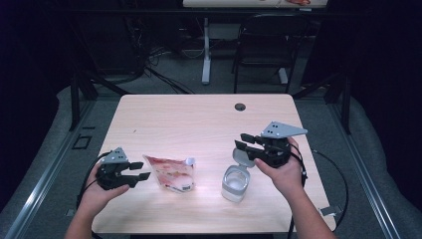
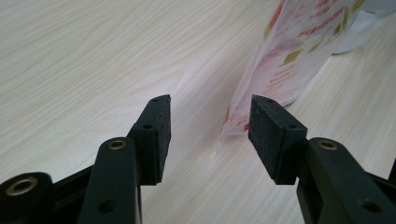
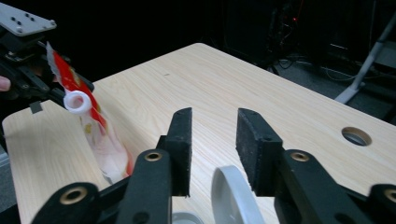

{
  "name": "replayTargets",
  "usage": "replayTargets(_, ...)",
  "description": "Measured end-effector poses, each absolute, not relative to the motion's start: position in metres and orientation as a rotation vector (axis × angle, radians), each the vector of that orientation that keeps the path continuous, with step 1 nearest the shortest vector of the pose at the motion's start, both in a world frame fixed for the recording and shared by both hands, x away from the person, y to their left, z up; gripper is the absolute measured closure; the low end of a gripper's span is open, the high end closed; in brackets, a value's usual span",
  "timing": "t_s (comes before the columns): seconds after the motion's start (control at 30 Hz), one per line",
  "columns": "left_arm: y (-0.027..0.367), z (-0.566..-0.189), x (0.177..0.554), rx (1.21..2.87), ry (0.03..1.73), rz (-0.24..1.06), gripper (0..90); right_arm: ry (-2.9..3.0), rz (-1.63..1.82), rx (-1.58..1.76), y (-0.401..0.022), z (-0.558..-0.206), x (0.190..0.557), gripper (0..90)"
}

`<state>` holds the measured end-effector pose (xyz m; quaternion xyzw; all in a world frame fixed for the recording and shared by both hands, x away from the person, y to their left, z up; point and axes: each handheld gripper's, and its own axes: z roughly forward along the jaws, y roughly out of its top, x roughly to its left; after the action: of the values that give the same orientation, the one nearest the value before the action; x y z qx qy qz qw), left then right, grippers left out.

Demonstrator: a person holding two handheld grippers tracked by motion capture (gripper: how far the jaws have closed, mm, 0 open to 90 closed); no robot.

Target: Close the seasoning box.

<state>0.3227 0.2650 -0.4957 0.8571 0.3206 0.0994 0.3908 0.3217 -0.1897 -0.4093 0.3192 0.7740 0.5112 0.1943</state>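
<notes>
Judging by how things lie, you are early in what looks like a pour from pouch to jar: the clear jar point(image 1: 235, 183) stands at about 5 o'clock on the wooden table point(image 1: 199, 119), its hinged lid point(image 1: 243, 157) already flipped up and back toward 1 o'clock, while the red-and-white spouted pouch point(image 1: 170, 173) lies flat at about 7 o'clock, well apart from the jar, its white spout point(image 3: 77, 102) uncovered as far as the right gripper view shows. Your right gripper point(image 1: 241, 141) hovers just above and behind the raised lid, at its 12 o'clock, with its jaws partly apart and nothing pressed between the pads; in its own view the lid's rim sits just below the gap, not gripped. Your left gripper point(image 1: 142, 171) rests low at the pouch's 9 o'clock, jaws wide apart, one pad close beside the pouch's sealed corner but not closed on it. So the jar seems opened, and what remains, by my reading, is grasping the pouch, lifting it, carrying it over the jar and tipping the spout in.
</notes>
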Motion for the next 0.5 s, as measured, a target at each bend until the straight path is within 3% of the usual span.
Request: replayTargets(0.5, 0.267, -0.495, 0.323, 2.172, 0.826, 0.263, 49.5, 2.137, 1.376, 0.975, -0.212, -0.414, 0.33, 76.3)
